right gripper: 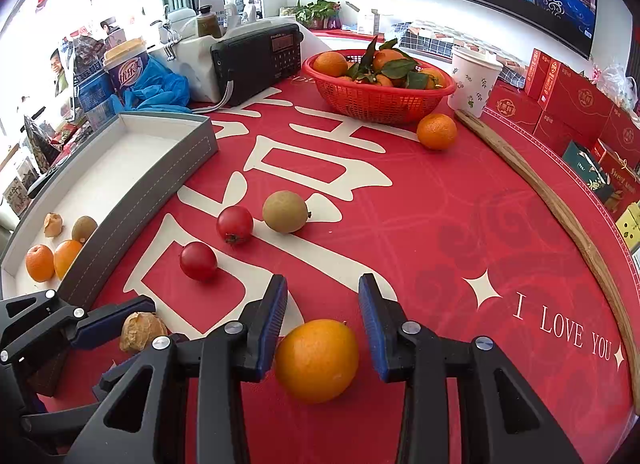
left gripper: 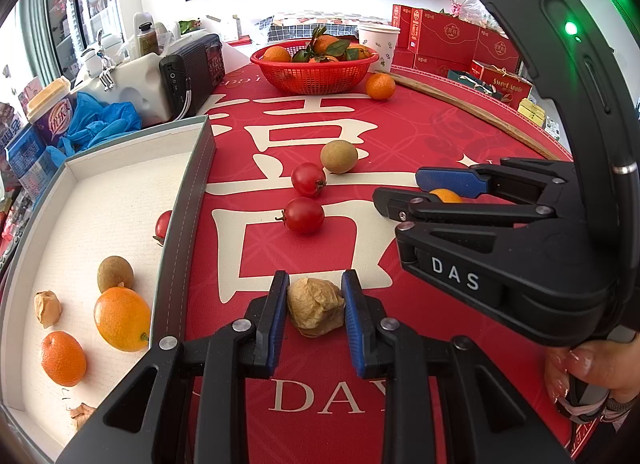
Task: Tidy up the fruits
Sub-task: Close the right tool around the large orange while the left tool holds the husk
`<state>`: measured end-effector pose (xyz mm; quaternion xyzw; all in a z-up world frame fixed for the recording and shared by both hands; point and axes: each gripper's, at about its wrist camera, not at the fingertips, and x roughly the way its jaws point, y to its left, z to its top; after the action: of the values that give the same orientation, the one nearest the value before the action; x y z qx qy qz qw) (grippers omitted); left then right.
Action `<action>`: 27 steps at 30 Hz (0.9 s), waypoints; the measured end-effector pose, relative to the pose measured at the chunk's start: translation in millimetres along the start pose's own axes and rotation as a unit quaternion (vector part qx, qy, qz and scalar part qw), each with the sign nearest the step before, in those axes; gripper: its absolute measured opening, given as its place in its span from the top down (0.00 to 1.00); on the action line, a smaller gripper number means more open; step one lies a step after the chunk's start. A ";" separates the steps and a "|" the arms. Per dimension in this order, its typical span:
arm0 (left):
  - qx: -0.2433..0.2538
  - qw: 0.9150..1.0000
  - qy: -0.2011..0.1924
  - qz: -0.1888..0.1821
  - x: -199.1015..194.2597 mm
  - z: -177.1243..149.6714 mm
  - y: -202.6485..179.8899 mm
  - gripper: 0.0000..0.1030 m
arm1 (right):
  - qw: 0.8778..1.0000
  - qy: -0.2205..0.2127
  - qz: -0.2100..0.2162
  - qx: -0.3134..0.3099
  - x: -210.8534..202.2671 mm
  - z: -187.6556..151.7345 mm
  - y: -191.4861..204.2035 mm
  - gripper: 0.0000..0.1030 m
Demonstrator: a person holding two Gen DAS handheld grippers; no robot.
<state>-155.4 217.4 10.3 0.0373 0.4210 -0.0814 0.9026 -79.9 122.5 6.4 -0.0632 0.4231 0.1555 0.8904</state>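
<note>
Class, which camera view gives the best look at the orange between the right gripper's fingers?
The right wrist view: the orange sits whole between the open right gripper. In the left wrist view only a sliver of it shows behind that gripper's fingers.

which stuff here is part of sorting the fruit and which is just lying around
Job: left gripper closed on a husk fruit; right gripper open around an orange; two tomatoes, kiwi, tray.
Lying about: radio, paper cup, wooden stick, red boxes, blue gloves.
</note>
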 end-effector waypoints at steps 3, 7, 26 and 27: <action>0.000 1.000 0.000 0.000 0.0 0.0 0.0 0.72 | 1.000 0.000 0.000 0.000 0.0 0.0 0.3 0.62; 0.000 1.000 0.000 0.000 0.0 0.1 0.0 0.72 | 1.000 0.000 0.000 0.000 -0.2 0.2 0.7 0.62; -0.015 1.000 -0.002 -0.013 -0.9 -0.3 3.7 0.72 | 0.999 -0.006 0.014 0.031 -4.0 0.9 -12.4 0.62; -0.015 1.000 -0.003 -0.014 -1.0 -0.4 3.7 0.72 | 0.999 -0.007 0.014 0.033 -4.9 1.2 -13.1 0.62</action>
<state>-155.7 221.2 10.8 0.0175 0.4203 -0.0882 0.9029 -77.6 109.4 10.7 -0.0268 0.4225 0.1547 0.8927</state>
